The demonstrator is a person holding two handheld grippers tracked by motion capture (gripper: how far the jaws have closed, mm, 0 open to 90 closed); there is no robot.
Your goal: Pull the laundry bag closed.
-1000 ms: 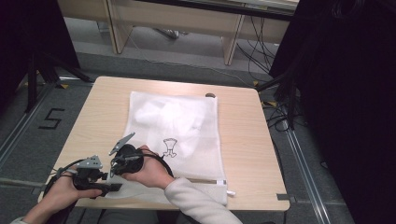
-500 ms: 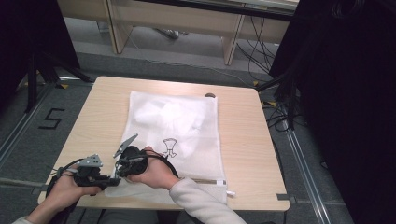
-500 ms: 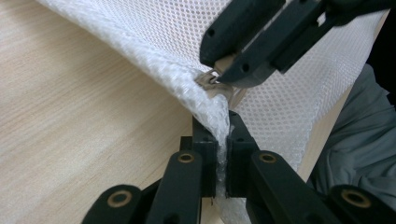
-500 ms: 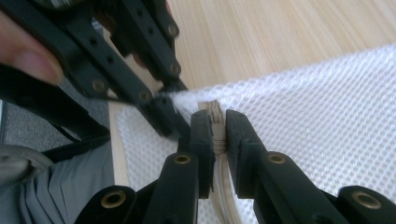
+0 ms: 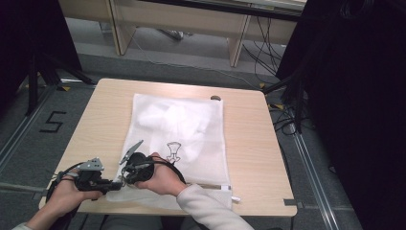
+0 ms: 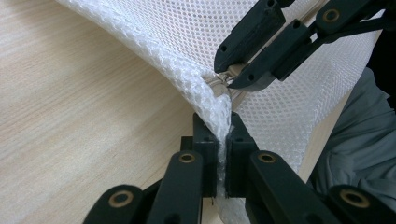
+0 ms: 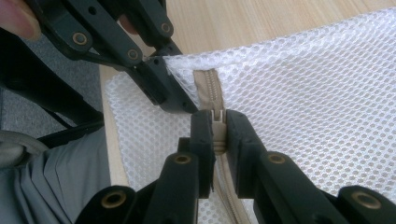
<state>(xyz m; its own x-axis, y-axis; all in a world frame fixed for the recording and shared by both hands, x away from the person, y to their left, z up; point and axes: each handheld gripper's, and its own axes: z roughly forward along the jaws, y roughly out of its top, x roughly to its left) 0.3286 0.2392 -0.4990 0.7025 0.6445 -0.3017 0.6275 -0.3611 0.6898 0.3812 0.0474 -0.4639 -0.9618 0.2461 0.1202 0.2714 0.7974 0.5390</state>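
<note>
Both tongs clamped tight — left tongs point(image 6: 223, 140) and right tongs point(image 7: 219, 135) nearly tip to tip.

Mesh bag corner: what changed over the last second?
The left gripper has just closed its jaws on the mesh bag at its corner, beside the zipper end. The right gripper stayed shut on the zipper pull; the bag and both hands kept their places.

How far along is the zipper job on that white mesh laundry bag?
Done: the left gripper has just closed its jaws on the white mesh laundry bag at its near corner, and the right gripper is clamped on the beige zipper pull. In hand: both grips at that corner. Left: running the pull along the beige zipper.
</note>
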